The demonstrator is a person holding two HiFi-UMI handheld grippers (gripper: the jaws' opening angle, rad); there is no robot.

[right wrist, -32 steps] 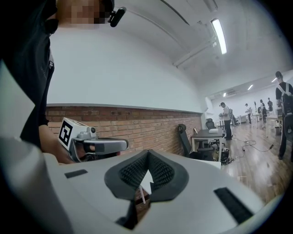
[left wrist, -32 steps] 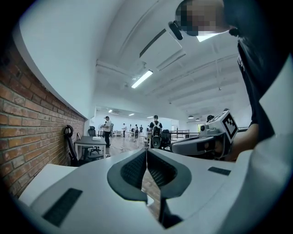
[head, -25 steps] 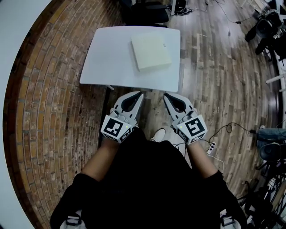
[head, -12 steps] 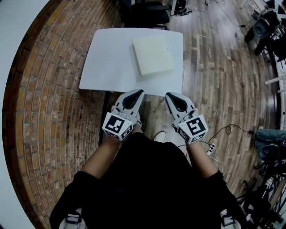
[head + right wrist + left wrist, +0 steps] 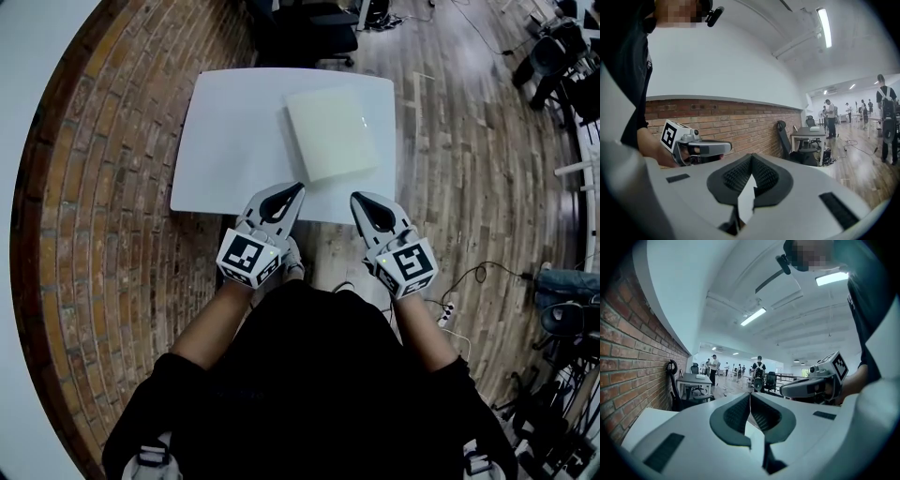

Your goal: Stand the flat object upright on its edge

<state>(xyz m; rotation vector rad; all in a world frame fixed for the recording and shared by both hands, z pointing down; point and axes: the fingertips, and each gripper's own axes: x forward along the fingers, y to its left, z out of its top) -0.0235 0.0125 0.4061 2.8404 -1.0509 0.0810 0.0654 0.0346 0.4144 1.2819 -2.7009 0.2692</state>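
Cream-coloured and square, the flat slab (image 5: 333, 131) lies on its broad face toward the far right of the white table (image 5: 234, 141), well apart from both tools. We hold the left gripper (image 5: 297, 188) and the right gripper (image 5: 355, 196) at the table's near edge, each with jaws pressed together on nothing. For the reach, we open both jaws before arrival (shut tips can only push), approach one slab edge low, and lift that edge while bracing the opposite one.

You work in bright, even light from ceiling strips (image 5: 824, 27) at one o'clock; fisheye bends the edges, corners vignette black, focus is sharp.
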